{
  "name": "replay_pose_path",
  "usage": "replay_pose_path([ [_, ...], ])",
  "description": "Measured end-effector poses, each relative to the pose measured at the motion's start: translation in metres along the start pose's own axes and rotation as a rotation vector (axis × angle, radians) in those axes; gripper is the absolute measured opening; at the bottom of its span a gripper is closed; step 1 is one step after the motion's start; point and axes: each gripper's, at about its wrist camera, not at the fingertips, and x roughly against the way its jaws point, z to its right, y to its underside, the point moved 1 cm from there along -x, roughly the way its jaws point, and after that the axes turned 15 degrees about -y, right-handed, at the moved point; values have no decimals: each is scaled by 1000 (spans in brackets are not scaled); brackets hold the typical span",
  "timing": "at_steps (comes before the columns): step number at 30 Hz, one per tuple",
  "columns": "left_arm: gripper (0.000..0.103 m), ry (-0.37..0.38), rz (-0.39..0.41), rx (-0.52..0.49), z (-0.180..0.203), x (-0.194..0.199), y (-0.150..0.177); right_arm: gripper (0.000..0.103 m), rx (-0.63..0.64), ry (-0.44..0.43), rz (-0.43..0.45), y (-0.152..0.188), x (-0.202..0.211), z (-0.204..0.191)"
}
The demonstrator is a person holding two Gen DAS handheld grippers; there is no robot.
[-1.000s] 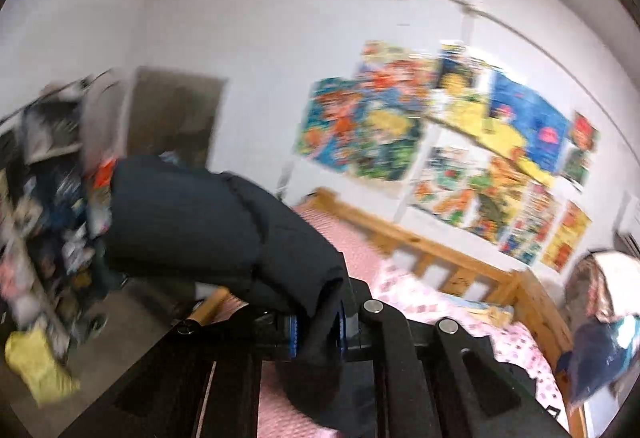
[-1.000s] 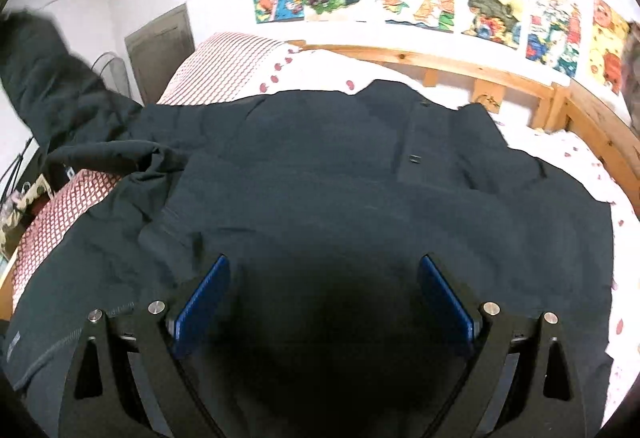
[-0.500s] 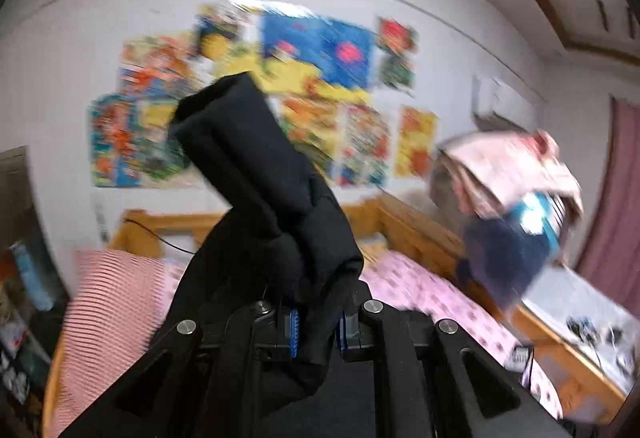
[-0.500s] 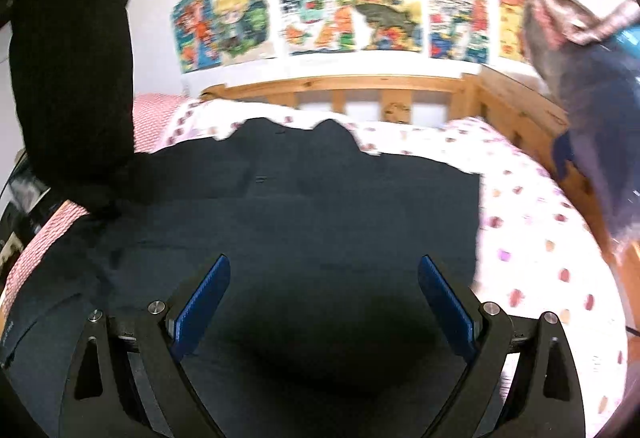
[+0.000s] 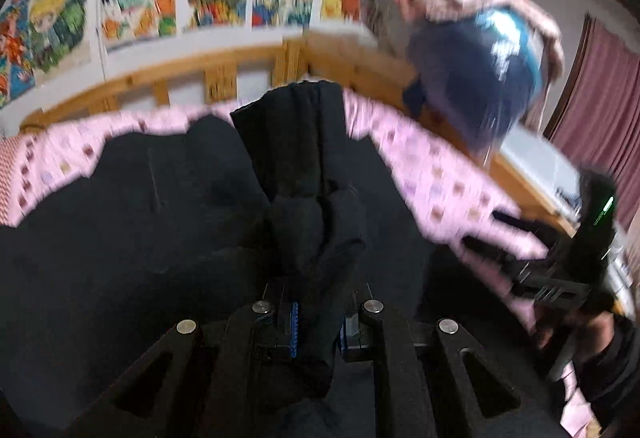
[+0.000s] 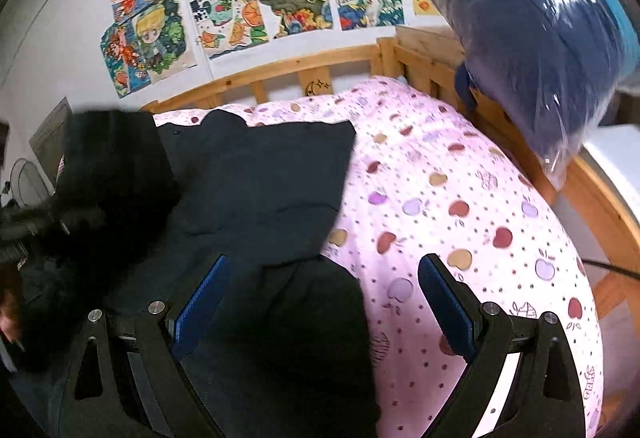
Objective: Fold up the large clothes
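A large black padded jacket [image 6: 256,182] lies spread on the pink apple-print bedspread [image 6: 460,214]. In the left wrist view my left gripper [image 5: 318,320] is shut on the jacket's sleeve [image 5: 296,142], which reaches out over the jacket's body [image 5: 120,230]. My right gripper [image 6: 320,302] stands open above the jacket's near right part, with nothing between its blue pads [image 6: 444,302]. The right gripper [image 5: 560,278] also shows at the right edge of the left wrist view, held by a hand. The sleeve [image 6: 112,174] appears as a dark blur in the right wrist view.
A wooden bed rail [image 6: 280,74] runs along the far side and the right side [image 6: 600,198]. Colourful posters [image 6: 256,2] cover the wall. A bag of blue and pink bedding [image 6: 536,30] hangs over the right rail. A maroon curtain [image 5: 592,94] is at far right.
My left gripper has swung the sleeve from high in the air down and across onto the jacket's body. The right gripper's view has shifted rightward toward the bare bedspread.
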Motion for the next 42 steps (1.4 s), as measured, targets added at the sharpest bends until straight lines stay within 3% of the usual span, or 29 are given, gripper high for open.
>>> replay_pose_path([
  [6,19,2,-49,-36,7,-9,18,92,-70,-62,8,6,-16,14],
  [8,33,27,-65,-44,9,-5,20,92,-116,-117,21,5,-21,17],
  [10,75,67,-66,-36,7,-2,22,92,-152,-168,37,8,-24,20],
  [12,81,86,-45,-25,4,6,24,92,-189,-220,53,12,-26,24],
  [16,81,83,-47,-12,-5,22,26,92,-292,-357,88,20,-32,33],
  [19,81,64,-33,30,-28,44,31,92,-312,-380,74,27,-43,33],
  [22,81,-29,-17,78,-64,66,42,92,-271,-377,45,27,-58,21],
  [25,81,-191,-41,133,-113,82,61,90,-242,-377,12,22,-73,8],
  [29,81,-361,-115,234,-175,85,92,75,-200,-360,-16,12,-85,-8],
  [31,81,-360,-151,299,-205,79,105,62,-190,-322,-36,8,-93,-14],
  [32,81,-334,-168,334,-217,74,111,60,-194,-299,-51,7,-98,-15],
  [35,77,-372,-202,410,-243,62,120,52,-199,-271,-62,6,-100,-14],
  [38,72,-332,-226,452,-259,53,128,44,-201,-263,-62,8,-99,-12],
  [39,67,-330,-236,451,-261,49,129,40,-207,-262,-66,8,-100,-11],
  [41,44,-292,-251,449,-262,40,129,29,-218,-248,-70,9,-101,-10],
  [42,22,-267,-253,448,-260,36,129,18,-216,-238,-71,8,-101,-10],
])
